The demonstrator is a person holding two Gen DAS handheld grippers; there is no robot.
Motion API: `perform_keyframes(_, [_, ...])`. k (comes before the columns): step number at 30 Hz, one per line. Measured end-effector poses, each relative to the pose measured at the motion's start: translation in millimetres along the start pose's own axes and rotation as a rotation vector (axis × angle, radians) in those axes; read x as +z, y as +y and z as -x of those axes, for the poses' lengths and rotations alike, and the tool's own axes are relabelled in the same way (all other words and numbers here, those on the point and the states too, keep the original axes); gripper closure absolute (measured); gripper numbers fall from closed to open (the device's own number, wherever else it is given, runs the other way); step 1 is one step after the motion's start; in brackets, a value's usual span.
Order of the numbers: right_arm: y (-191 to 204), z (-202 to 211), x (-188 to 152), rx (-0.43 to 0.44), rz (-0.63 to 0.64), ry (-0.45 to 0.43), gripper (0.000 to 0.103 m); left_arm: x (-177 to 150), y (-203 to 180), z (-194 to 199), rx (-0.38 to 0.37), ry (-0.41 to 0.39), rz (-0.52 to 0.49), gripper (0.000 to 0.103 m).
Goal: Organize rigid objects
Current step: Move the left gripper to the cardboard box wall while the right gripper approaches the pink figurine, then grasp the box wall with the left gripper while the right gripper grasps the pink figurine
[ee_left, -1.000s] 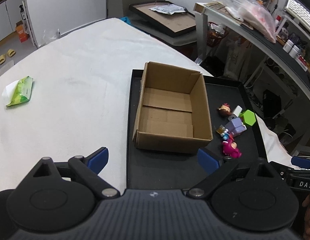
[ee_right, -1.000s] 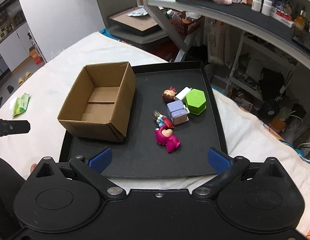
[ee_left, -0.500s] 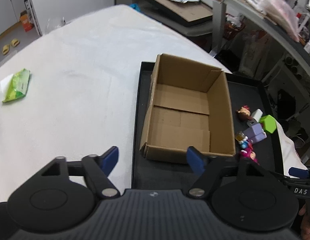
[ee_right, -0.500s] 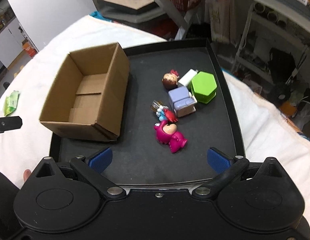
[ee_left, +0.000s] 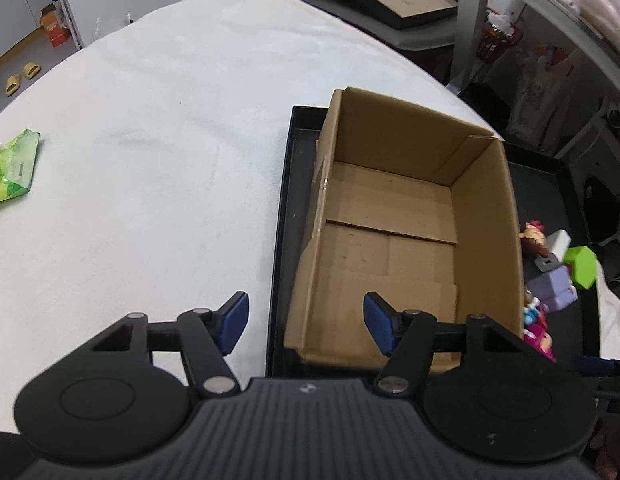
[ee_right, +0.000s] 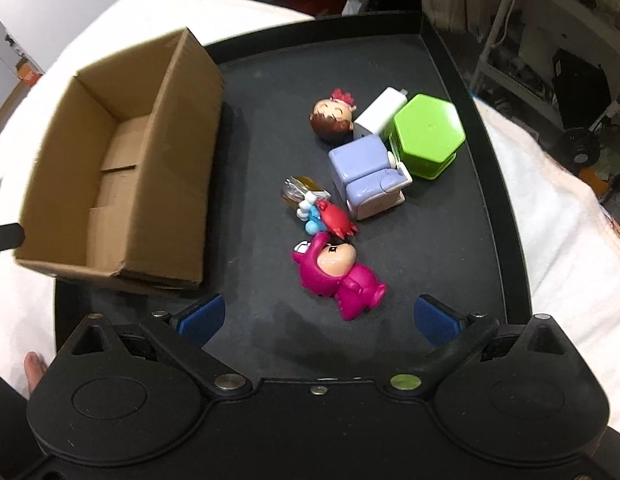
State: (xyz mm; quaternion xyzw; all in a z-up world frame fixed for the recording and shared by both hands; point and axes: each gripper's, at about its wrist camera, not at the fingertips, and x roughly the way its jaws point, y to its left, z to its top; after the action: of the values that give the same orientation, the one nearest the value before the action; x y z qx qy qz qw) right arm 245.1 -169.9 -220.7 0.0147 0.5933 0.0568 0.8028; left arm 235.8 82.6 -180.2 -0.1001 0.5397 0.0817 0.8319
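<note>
Left gripper (ee_left: pixel 306 324) closing over box (ee_left: pixel 410 216) corner, right gripper (ee_right: pixel 318 316) wide over pink toy (ee_right: pixel 342 276)

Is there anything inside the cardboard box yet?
No. The cardboard box shows only its bare bottom, and the toys, like the pink figure, lie beside it on the black tray.

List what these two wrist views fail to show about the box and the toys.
- Left wrist view: the cardboard box wall hides most of the pink figure and the purple block.
- Right wrist view: the box's near wall hides part of its floor.
- Right wrist view: the small blue and red toy is too tangled to identify.
</note>
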Motion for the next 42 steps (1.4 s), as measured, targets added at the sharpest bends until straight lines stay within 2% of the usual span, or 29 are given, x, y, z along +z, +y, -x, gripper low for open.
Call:
perform_keyframes(3, [3, -11, 3, -0.021, 0.022, 0.017, 0.001, 4, -3, -12, -0.011, 0.016, 0.017, 0.040])
perform_keyframes(7, [5, -25, 6, -0.047, 0.032, 0.032, 0.001, 8, -8, -22, 0.035, 0.018, 0.004, 0.040])
perform_keyframes(13, [14, -41, 5, -0.077, 0.079, 0.054, 0.001, 16, -9, -33, 0.056, -0.002, 0.019, 0.040])
perform_keyframes(15, [17, -43, 2, -0.082, 0.096, 0.059, 0.012, 16, -9, -35, 0.032, 0.000, 0.025, 0.044])
perform_keyframes(16, [19, -44, 0, -0.086, 0.098, 0.060, 0.016, 14, -9, -36, 0.026, 0.003, 0.024, 0.051])
perform_keyframes(17, [19, -46, -1, -0.093, 0.097, 0.062, 0.029, 13, -8, -36, 0.026, 0.009, 0.033, 0.061])
perform_keyframes(18, [19, -46, -1, -0.079, 0.090, 0.067, 0.044, 12, -5, -36, 0.019, 0.004, 0.049, 0.066])
perform_keyframes(19, [20, -44, -1, -0.073, 0.088, 0.057, 0.048, 11, -3, -35, 0.009, -0.002, 0.059, 0.075])
perform_keyframes(20, [22, -42, -2, -0.074, 0.107, 0.046, 0.064, 10, -2, -35, 0.008, -0.005, 0.065, 0.083])
perform_keyframes(21, [26, -42, -2, -0.073, 0.126, 0.046, 0.071, 8, 1, -34, 0.009, -0.007, 0.073, 0.086])
perform_keyframes(24, [28, -39, -3, -0.075, 0.123, 0.030, 0.071, 5, 6, -32, -0.009, -0.019, 0.086, 0.091])
perform_keyframes(30, [32, -21, -8, -0.075, 0.116, -0.028, 0.071, -3, 5, -27, -0.019, -0.056, 0.067, 0.091])
perform_keyframes(42, [57, 19, -1, -0.108, 0.120, -0.137, 0.071, -12, 11, -22, -0.069, -0.051, 0.077, 0.090])
